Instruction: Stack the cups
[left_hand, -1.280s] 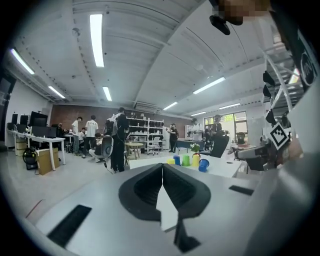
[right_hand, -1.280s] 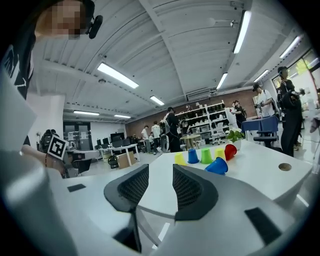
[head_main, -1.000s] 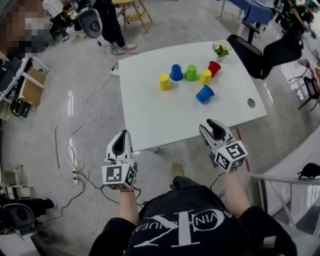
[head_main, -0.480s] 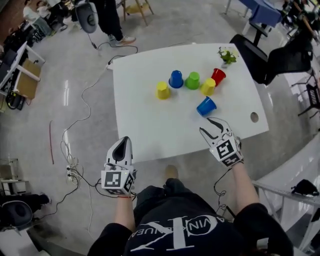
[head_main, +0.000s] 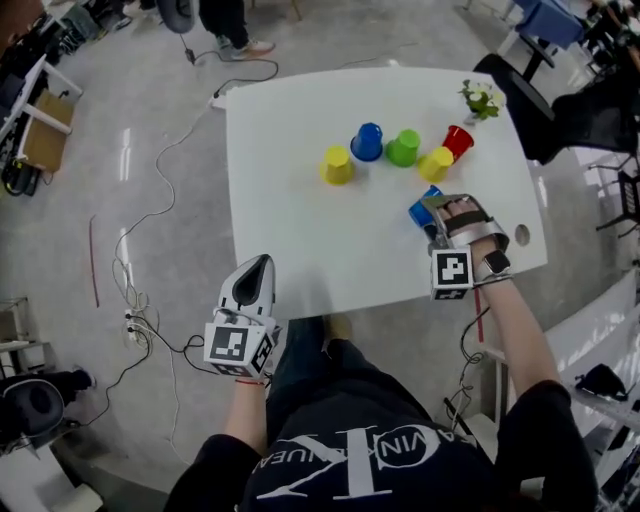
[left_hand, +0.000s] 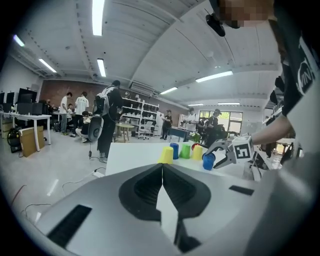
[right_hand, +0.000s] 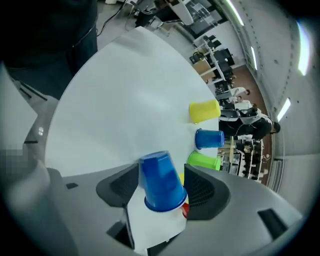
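Over white table (head_main: 300, 230), reaching right gripper (head_main: 438, 208) steeply downward, just opening its jaws wide around nearest blue cup (right_hand: 160, 182), and holding closed left gripper (head_main: 258, 272) nearly level off near edge.

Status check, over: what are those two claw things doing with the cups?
Left gripper shut, empty, at table edge. Right gripper jaws just been opening, near blue cup between them. Nothing in the way.
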